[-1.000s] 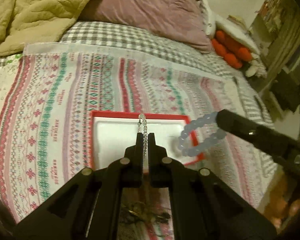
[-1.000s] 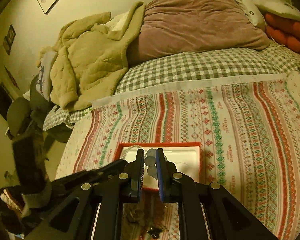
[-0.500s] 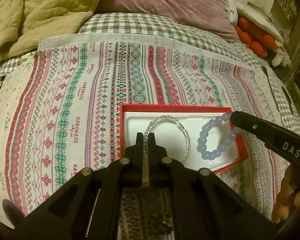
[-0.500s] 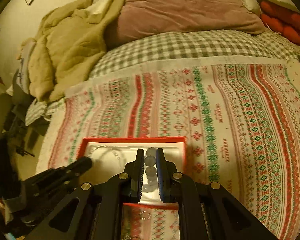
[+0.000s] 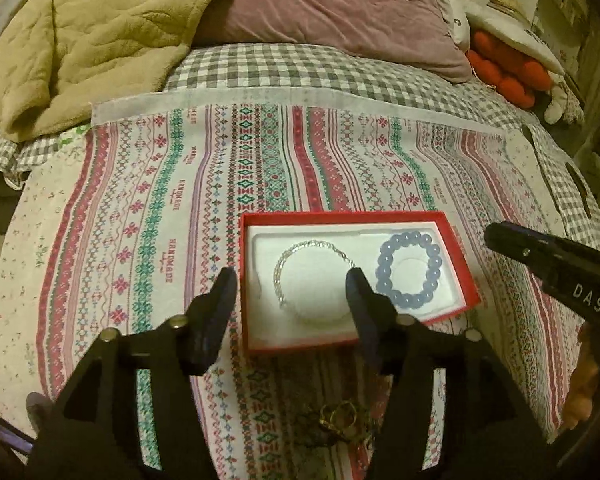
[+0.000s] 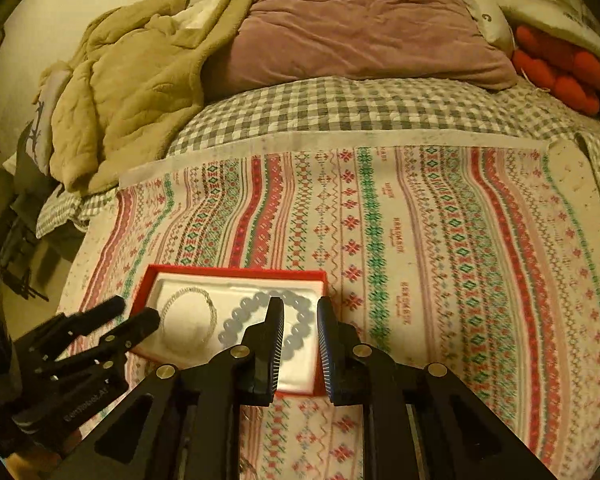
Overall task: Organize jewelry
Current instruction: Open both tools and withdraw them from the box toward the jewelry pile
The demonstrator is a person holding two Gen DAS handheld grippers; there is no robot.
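Observation:
A red box [image 5: 340,216] with a white insert lies on the patterned cloth; it also shows in the right wrist view [image 6: 236,271]. In it lie a silver chain bracelet [image 5: 296,250] on the left and a pale blue bead bracelet [image 5: 408,272] on the right. Both show in the right wrist view, the silver bracelet [image 6: 188,300] and the blue bracelet [image 6: 240,320]. My left gripper [image 5: 292,284] is open and empty just above the box's near edge. My right gripper [image 6: 300,316] is open and empty over the blue bracelet, and shows in the left wrist view [image 5: 512,240].
More jewelry, gold-coloured pieces [image 5: 340,420], lies in a small heap on the cloth below my left gripper. A beige blanket [image 5: 92,40], a mauve pillow [image 5: 340,4] and red cushions [image 5: 508,72] lie at the head of the bed.
Both grippers have opened. The silver bracelet left my left gripper and the blue bracelet left my right gripper; both now lie in the box. Both grippers have pulled back slightly.

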